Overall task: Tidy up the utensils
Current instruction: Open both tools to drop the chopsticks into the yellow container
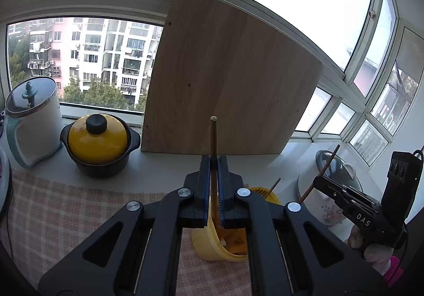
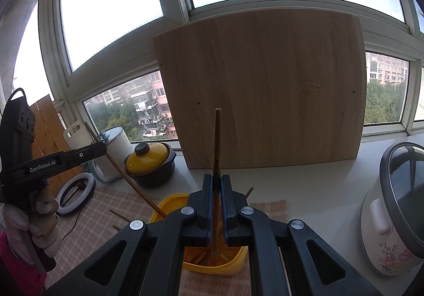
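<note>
- The left gripper (image 1: 214,163) points forward and tilts downward toward the table (image 1: 159,174), its jaws clamped on a brown chopstick (image 1: 213,142) that stands upright between them.
- That chopstick's lower end goes down into the yellow container (image 1: 209,248) standing on the checked cloth (image 1: 66,211) just under the gripper.
- From the right wrist view, the left gripper (image 2: 102,147) reaches in from the left side, carried by a gloved hand (image 2: 39,216), with its chopstick (image 2: 127,176) slanting down to the container's rim.
- The right gripper (image 2: 216,184) is tilted downward the same way, jaws closed on a second chopstick (image 2: 217,142) that also stands nearly upright.
- This second chopstick's lower end sits inside the yellow container (image 2: 169,206), among other sticks lying there.
- In the left wrist view the right gripper (image 1: 316,180) comes in from the right, held by a gloved hand (image 1: 376,253), its chopstick (image 1: 322,170) slanted.
- Behind the container a wooden board (image 2: 265,89) leans against the window.
- A yellow-lidded pot (image 1: 98,142) and a white jar (image 1: 34,123) stand to the left; a flowered cooker (image 2: 392,221) stands to the right.
</note>
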### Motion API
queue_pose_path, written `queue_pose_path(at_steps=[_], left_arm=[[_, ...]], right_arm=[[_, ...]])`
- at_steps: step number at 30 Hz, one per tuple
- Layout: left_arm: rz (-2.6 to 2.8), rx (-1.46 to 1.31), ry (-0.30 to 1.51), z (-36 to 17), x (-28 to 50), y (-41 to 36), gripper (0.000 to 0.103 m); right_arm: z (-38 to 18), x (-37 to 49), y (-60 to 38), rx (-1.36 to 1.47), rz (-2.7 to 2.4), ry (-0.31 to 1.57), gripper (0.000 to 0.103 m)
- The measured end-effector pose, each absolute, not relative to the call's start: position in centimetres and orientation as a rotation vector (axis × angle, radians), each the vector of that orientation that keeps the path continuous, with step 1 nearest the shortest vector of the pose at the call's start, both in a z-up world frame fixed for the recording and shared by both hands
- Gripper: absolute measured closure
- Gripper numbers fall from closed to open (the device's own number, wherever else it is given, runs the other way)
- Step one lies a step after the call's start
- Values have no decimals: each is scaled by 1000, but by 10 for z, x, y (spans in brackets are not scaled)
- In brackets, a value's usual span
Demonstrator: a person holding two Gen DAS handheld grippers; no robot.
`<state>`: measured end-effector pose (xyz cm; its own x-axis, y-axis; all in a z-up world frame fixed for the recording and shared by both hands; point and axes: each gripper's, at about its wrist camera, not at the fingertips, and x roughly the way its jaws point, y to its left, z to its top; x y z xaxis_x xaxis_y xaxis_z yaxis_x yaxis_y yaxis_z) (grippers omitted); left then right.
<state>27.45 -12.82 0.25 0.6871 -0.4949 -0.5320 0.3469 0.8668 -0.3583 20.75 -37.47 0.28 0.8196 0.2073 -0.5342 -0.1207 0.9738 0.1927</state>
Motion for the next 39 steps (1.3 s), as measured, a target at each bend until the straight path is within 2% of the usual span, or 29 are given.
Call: queue_pose_path(at_steps=[30, 33, 35, 37, 39], left_arm=[[-514, -222, 801, -36, 281, -145, 100], [-519, -220, 804, -36, 281, -145, 100], [-518, -221, 804, -35, 281, -145, 100], [-520, -224, 802, -35, 280, -143, 99], [-523, -226, 798, -34, 278, -142, 86]], right_arm=[[-52, 218, -372, 184, 190, 741, 99], [-53, 217, -371, 176, 187, 742, 96], [-52, 216, -371, 175, 190, 740, 78], [-52, 213, -371, 170, 183, 735, 74], [-51, 211, -371, 171, 181, 736, 74]])
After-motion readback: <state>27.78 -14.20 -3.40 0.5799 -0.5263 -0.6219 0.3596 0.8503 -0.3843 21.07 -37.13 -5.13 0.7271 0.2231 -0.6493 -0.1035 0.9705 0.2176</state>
